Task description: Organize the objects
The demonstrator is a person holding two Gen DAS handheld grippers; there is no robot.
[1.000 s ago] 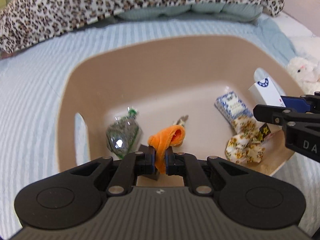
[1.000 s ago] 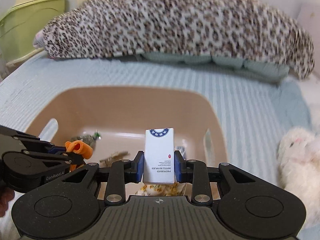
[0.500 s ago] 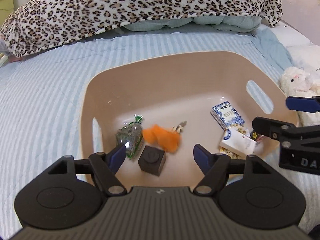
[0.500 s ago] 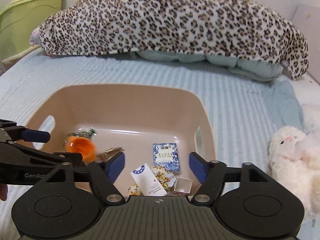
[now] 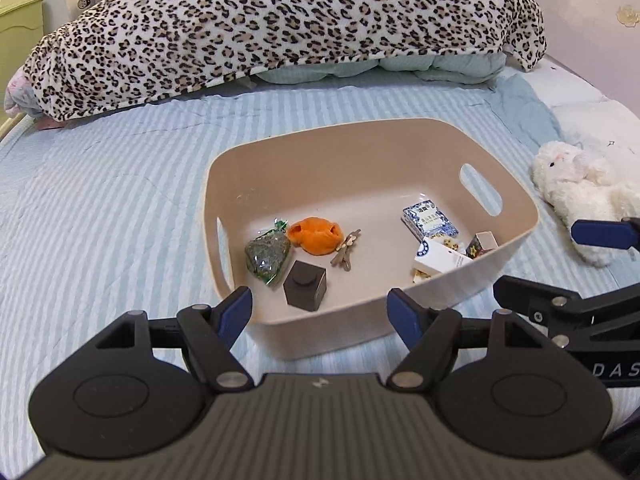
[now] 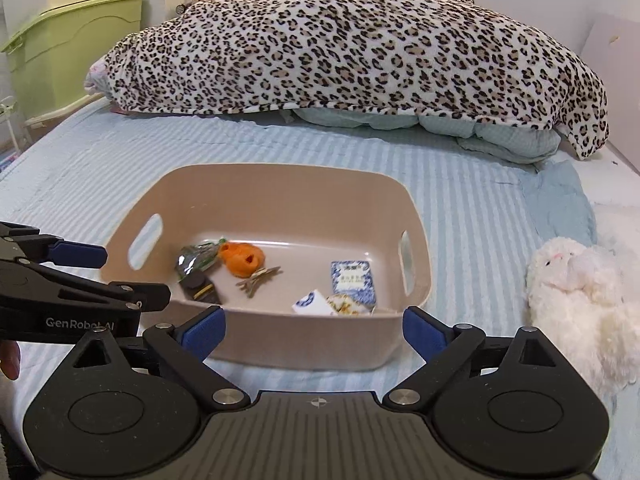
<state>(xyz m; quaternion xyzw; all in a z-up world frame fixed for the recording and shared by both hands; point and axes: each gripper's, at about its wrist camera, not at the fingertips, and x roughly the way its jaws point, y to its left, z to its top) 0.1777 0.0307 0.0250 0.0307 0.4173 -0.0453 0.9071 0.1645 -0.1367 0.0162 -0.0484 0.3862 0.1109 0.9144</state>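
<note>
1. Beige bin point(image 5: 400, 312), oblong handle slots in both end walls, upright on striped bedspread.
2. Orange cloth point(image 5: 316, 235), crumpled, on bin floor toward the left.
3. Green packet point(image 5: 267, 255), lying flat, just left of the cloth.
4. Dark cube point(image 5: 305, 286), upright, round stud on top, touching the packet.
5. Small twigs point(image 5: 346, 249), just right of the cloth.
6. Blue-patterned box point(image 5: 430, 222), flat, right side.
7. White box point(image 5: 440, 258), tilted, near right corner.

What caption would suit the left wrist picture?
Open left gripper pulled back from a beige bin holding small items on a striped bed.
</note>
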